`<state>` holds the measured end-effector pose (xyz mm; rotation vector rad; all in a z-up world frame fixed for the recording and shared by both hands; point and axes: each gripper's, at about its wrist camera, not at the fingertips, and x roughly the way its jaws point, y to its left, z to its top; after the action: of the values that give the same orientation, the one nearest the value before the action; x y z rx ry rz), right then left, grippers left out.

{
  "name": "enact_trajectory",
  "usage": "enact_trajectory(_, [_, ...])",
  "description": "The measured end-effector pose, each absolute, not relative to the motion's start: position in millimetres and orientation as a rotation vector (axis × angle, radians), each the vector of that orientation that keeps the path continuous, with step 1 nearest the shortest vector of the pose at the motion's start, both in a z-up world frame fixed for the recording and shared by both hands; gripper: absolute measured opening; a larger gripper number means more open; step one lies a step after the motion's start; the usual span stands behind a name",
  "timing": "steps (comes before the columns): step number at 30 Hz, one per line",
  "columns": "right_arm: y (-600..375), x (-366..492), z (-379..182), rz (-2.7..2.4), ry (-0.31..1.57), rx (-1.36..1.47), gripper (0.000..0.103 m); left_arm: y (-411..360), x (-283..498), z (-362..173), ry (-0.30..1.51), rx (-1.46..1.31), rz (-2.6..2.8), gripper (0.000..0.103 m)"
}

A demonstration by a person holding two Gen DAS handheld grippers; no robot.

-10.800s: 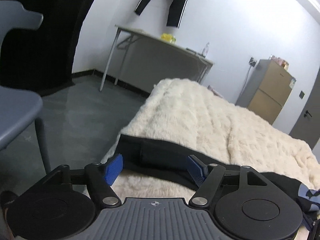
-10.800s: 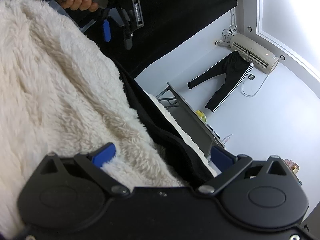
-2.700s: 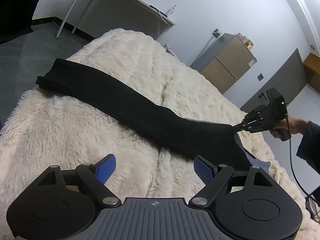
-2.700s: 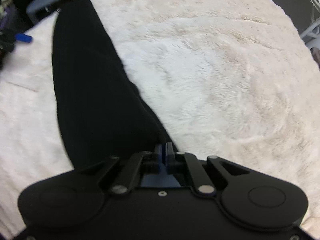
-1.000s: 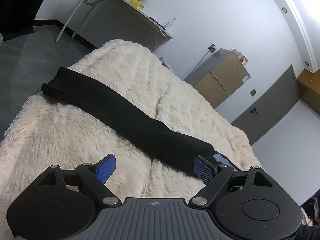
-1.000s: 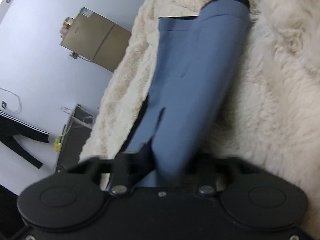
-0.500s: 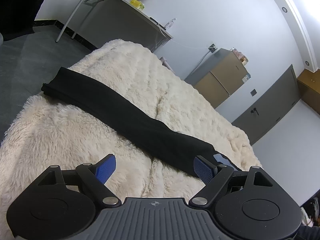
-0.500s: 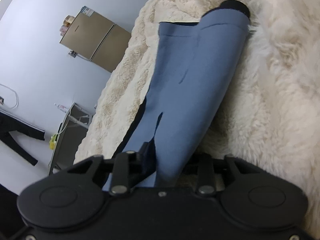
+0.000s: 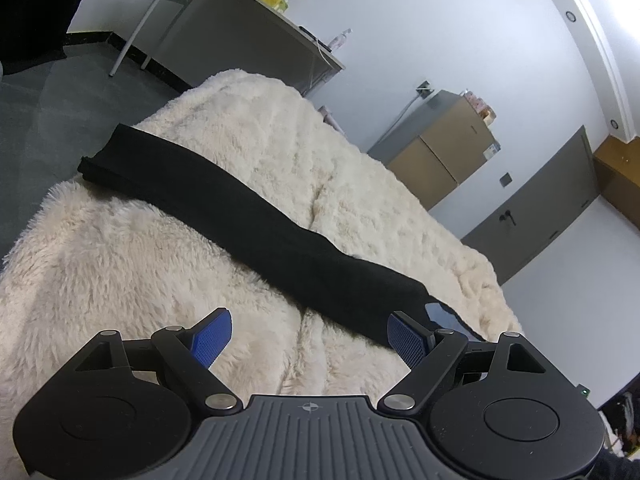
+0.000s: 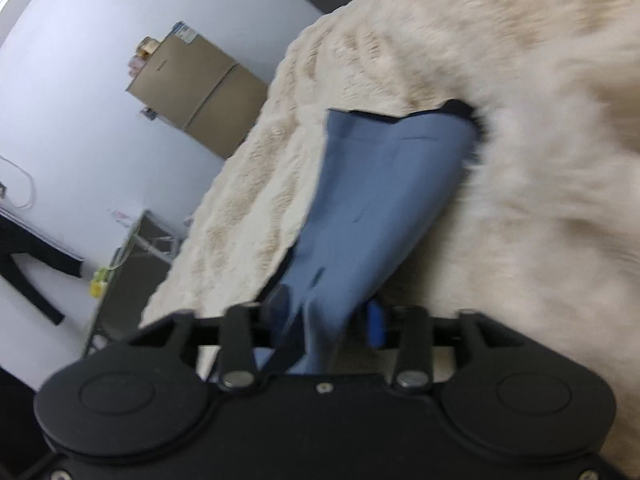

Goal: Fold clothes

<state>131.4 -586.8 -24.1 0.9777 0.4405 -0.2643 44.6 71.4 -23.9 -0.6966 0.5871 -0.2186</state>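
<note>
Black garment lies folded into 1 long narrow strip, running diagonally across the bed; cover is cream, long-pile, fluffy, with shallow quilted ridges. Fabric reads matte, knit-like, with 1 squared end near the bed's far left edge. Its other end shows a smooth blue-grey panel with dark edging, seen close in the right wrist view; that view is motion-blurred. Left tongs stand wide, blue textured pads clear of everything, with the strip's near end just beside the right-hand pad. Right tongs have just been opening; the blue-grey panel runs between the pads, which sit apart and do not press on it. Background: grey worktop on metal legs against the white wall, carrying a yellow item and a clear bottle; brown 2-door cabinet with small things on top and a label too small to read; its contents are hidden. No legible writing anywhere.
</note>
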Motion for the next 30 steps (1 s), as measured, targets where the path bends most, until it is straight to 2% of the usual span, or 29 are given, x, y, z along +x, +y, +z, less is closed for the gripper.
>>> enact_trajectory(3, [-587.2, 127.8, -32.1, -0.266, 0.427, 0.975, 0.052, 72.7, 43.8, -24.6, 0.587, -0.701, -0.215, 0.081])
enact_trajectory(6, [-601.8, 143.8, -43.9, -0.306, 0.344, 1.023, 0.059, 73.0, 43.7, -25.7, 0.596, -0.701, -0.212, 0.081])
enact_trajectory(8, [-612.3, 157.6, -51.1, -0.328, 0.311, 1.056, 0.056, 71.7, 43.6, -25.6, 0.601, -0.696, -0.211, 0.081])
enact_trajectory(9, [-617.5, 163.9, -53.1, -0.339, 0.299, 1.072, 0.046, 70.9, 44.0, -25.8, 0.604, -0.692, -0.209, 0.081])
enact_trajectory(10, [-622.8, 169.0, -53.2, -0.350, 0.286, 1.089, 0.016, 70.1, 44.6, -26.1, 0.606, -0.688, -0.206, 0.081])
enact_trajectory(11, [-625.8, 173.0, -50.1, -0.356, 0.283, 1.085, 0.008, 69.7, 44.9, -26.6, 0.608, -0.687, -0.204, 0.081])
enact_trajectory(18, [-628.5, 154.5, 58.1, -0.185, 0.170, 0.800, 0.007, 70.7, 46.8, -29.3, 0.616, -0.687, -0.204, 0.081])
enact_trajectory(23, [-701.3, 105.3, 110.3, -0.315, 0.101, 0.611, 0.007, 70.4, 45.8, -29.3, 0.617, -0.681, -0.217, 0.081])
enact_trajectory(26, [-749.4, 89.4, 110.3, -0.538, 0.260, 0.493, 0.019, 69.8, 43.2, -27.6, 0.603, -0.680, -0.220, 0.081])
enact_trajectory(29, [-764.4, 70.6, 115.4, -0.733, 0.293, 0.487, 0.022, 70.7, 41.5, -26.8, 0.594, -0.688, -0.215, 0.081])
enact_trajectory(30, [-762.5, 59.0, 121.4, -0.792, 0.236, 0.491, 0.038, 71.3, 41.1, -26.4, 0.590, -0.690, -0.214, 0.081])
